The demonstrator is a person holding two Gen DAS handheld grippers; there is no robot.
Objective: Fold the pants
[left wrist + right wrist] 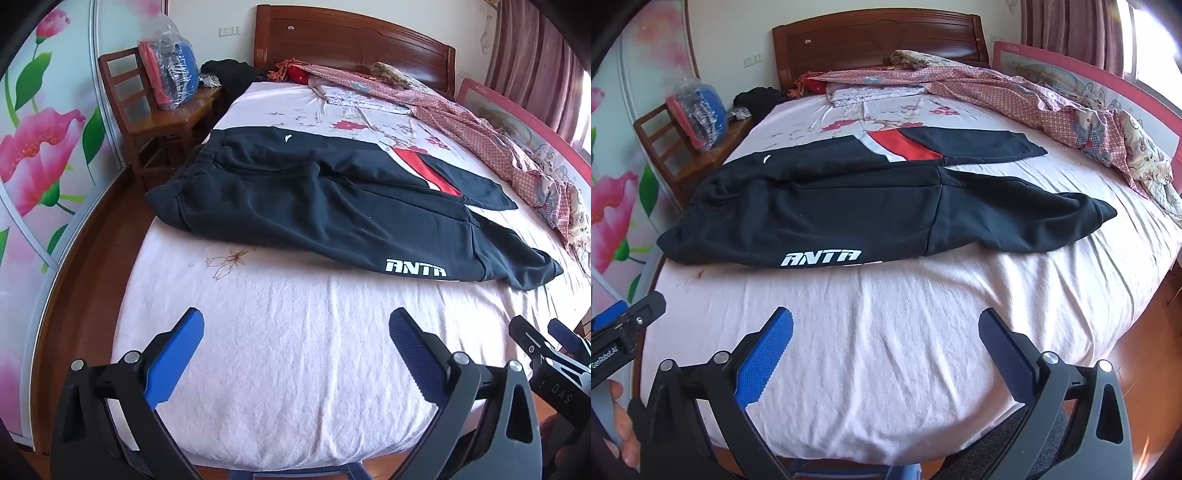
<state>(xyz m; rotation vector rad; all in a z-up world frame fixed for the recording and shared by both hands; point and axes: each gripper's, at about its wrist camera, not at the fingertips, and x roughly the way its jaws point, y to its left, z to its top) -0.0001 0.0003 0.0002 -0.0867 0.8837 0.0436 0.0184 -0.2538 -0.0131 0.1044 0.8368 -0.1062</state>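
The black fleece pants with a red and white side stripe point(332, 206) lie spread flat across the middle of the frame in both views, on the pale pink textured bed sheet point(295, 369). Waistband sits at centre left, reaching the bed's left edge; the two legs run toward the right, the nearer cuff ending short of the right edge. White lettering "ANTA" point(820, 258) reads clearly on the near leg's lower hem line; a small white logo mark point(288, 138) shows near the waistband.

Below the pants, a broad strip of bare sheet runs to the foot edge at the bottom of the frame. Above them, a pink patterned quilt point(1015, 88) lies bunched at upper right, before the dark red wooden headboard point(351, 40).

The left gripper point(295, 332) and right gripper point(885, 332) both hover over the bare strip, blue-padded jaws spread wide, nothing between them. "GenRoboAI" is legible on the left gripper's body at the right wrist view's lower left.

A wooden chair point(147, 110) stands at upper left.
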